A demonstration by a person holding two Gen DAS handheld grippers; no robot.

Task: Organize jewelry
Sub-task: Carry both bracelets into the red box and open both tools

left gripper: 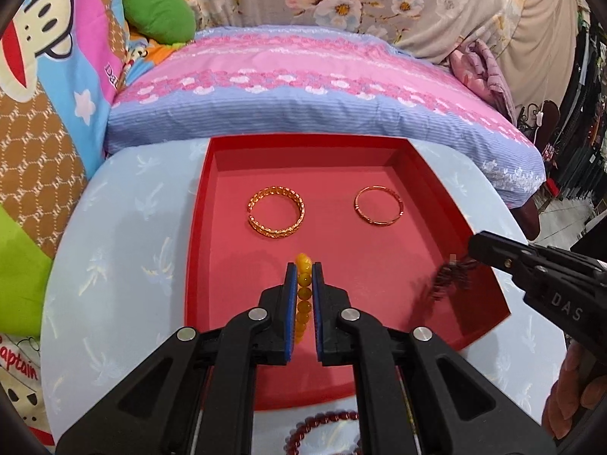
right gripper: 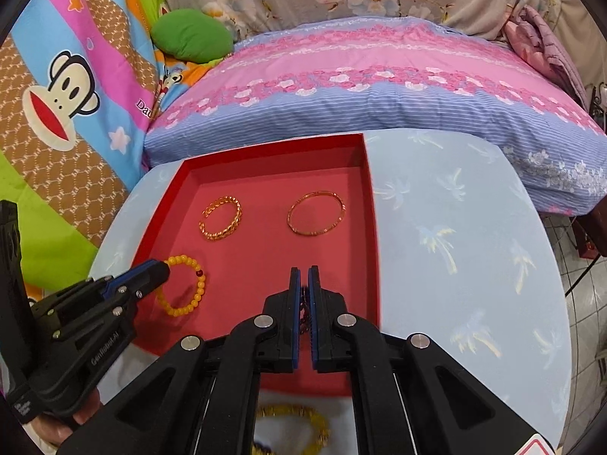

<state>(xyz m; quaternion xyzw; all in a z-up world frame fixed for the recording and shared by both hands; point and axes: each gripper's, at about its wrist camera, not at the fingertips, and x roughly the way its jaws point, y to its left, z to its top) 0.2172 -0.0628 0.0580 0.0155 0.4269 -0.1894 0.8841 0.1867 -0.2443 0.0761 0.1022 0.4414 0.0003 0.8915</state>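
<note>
The left hand-held gripper [left gripper: 303,269] pinches the yellow beaded bracelet [right gripper: 182,284] over the red cardboard tray's [left gripper: 197,227] near-left floor; the right hand-held gripper [right gripper: 303,273] pinches the dark red beaded bracelet [left gripper: 447,276] near-right, both directly below.

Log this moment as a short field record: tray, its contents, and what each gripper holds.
tray: red tray on the pale blue table
inside, far row: woven gold bangle, thin gold bangle
left gripper: shut on yellow bead bracelet, over the tray
right gripper: shut on dark bead bracelet
</note>
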